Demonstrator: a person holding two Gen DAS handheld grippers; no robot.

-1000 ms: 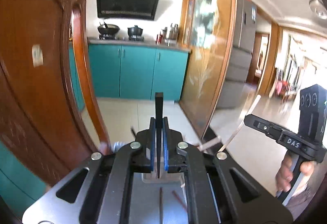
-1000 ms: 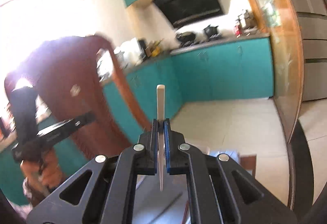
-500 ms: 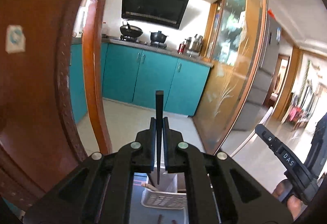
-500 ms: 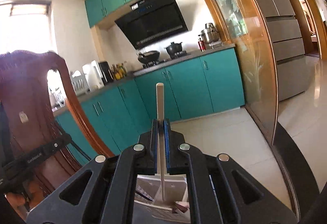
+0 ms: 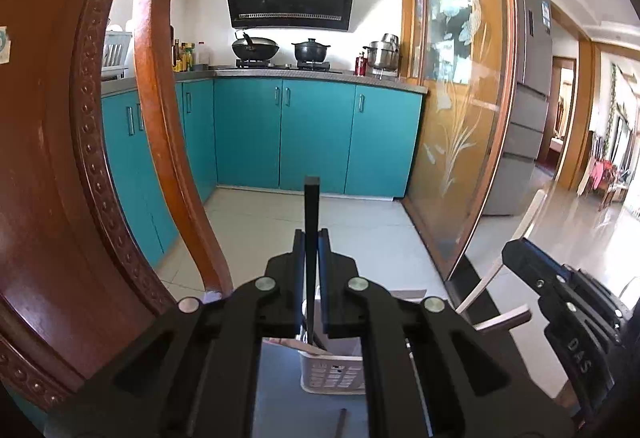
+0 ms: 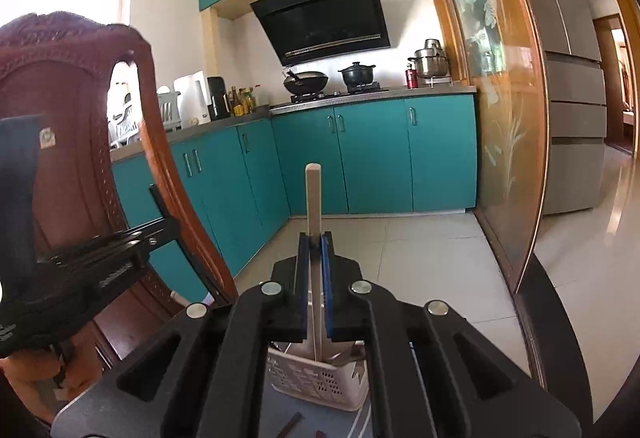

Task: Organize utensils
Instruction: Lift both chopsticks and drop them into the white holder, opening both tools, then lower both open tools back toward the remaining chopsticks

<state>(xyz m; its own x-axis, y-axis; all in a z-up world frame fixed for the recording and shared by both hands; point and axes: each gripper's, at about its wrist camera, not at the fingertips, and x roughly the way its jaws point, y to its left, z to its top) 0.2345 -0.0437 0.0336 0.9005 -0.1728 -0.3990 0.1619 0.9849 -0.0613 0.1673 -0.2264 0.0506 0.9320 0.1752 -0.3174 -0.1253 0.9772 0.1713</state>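
- Left gripper [image 5: 311,270]: fingers clamped on a black chopstick [image 5: 311,222], held about mid-length, top end sticking up past the fingertips, low end pointing down toward the white basket [image 5: 334,374].
- Right gripper [image 6: 315,270]: fingers clamped on a pale chopstick [image 6: 314,206], same upright hold; in this view its low end hangs over the basket's open top, maybe just inside, hard to tell.
- The basket sits on the table near its far edge, and something's already standing in it.
- So we're at the drop-off step: both sticks carried in, not yet released.
- Next we'd ease each tip down into the basket, then let go, keeping the two grippers from bumping since they're close side by side.
- More sticks [image 6: 290,424] lie on the table in front of the basket, so we reckon we're not done.
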